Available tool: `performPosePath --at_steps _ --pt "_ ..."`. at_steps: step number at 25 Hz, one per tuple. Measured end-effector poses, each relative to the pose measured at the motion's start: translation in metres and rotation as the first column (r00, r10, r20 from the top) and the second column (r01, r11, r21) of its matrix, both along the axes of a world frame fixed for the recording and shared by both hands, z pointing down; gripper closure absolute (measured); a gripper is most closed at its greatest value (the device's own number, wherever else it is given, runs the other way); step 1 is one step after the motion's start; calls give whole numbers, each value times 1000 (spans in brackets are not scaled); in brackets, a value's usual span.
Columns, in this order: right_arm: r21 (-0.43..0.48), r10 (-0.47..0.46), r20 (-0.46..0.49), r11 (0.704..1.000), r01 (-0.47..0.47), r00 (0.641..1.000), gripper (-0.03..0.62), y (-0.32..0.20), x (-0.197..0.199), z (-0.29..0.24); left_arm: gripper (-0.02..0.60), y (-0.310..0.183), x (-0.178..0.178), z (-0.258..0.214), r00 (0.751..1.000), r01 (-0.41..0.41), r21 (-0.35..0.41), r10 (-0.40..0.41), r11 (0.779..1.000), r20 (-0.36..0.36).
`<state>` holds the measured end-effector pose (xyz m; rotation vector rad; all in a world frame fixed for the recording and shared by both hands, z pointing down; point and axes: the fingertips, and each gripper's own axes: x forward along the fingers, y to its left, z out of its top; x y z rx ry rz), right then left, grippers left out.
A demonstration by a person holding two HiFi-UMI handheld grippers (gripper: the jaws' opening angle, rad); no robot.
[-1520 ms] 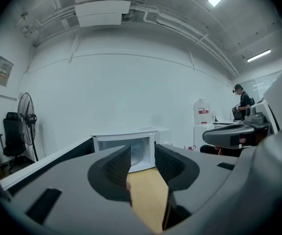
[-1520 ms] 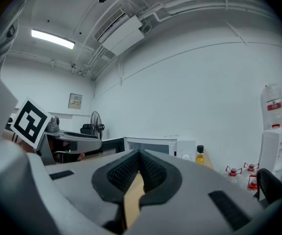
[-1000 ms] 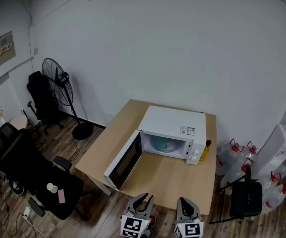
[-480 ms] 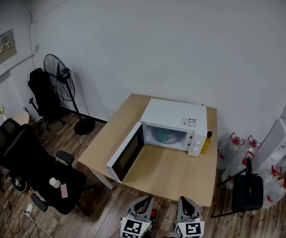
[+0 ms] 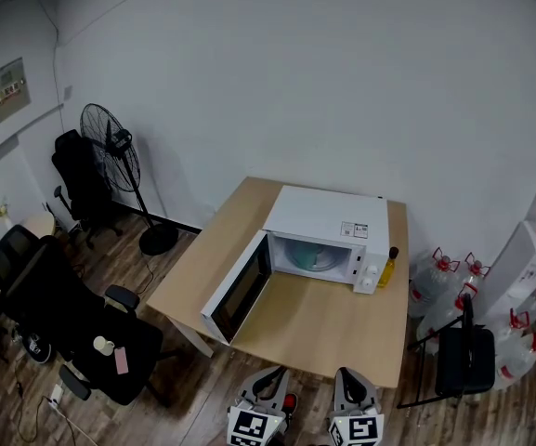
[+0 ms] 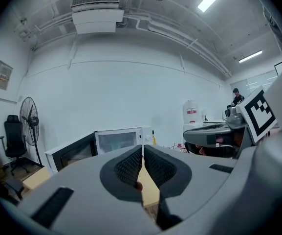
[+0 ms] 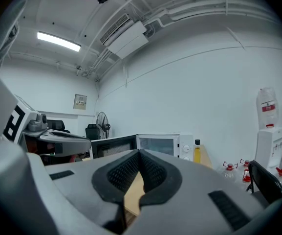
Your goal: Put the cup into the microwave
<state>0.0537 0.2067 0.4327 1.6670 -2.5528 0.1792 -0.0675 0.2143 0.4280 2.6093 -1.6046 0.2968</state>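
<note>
While both grippers hang short of table [image 5: 328,333] edge, nothing is in hand: left gripper [image 6: 142,151] jaws pressed together, empty; right gripper [image 7: 139,153] likewise shut, empty. Well ahead of both: microwave [image 5: 328,223], door [image 5: 235,293] swung open ahead-left of left gripper. Likely cup [image 5: 307,256]: pale green shape inside cavity, too small to confirm. Judgement: placing step looks done. Next move, if any: left gripper reaches forward to door's free edge, pushes it closed.

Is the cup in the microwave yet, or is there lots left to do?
The microwave door is open. Something pale green sits inside; I cannot tell if it is the cup. The left gripper and right gripper are shut and empty, short of the table. Likely left: shutting the door.
</note>
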Motion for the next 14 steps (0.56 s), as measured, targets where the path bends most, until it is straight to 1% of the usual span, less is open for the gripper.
performPosePath --at_steps 8,14 --pt "-10 2 2 1000 -2 1000 577 -4 -2 -1 548 -4 0 -5 1000 1 4 -1 1000 -7" --pt "-1 -1 0 1000 1 1000 577 -8 -2 2 548 -8 -2 -2 1000 7 8 -7 1000 -11"
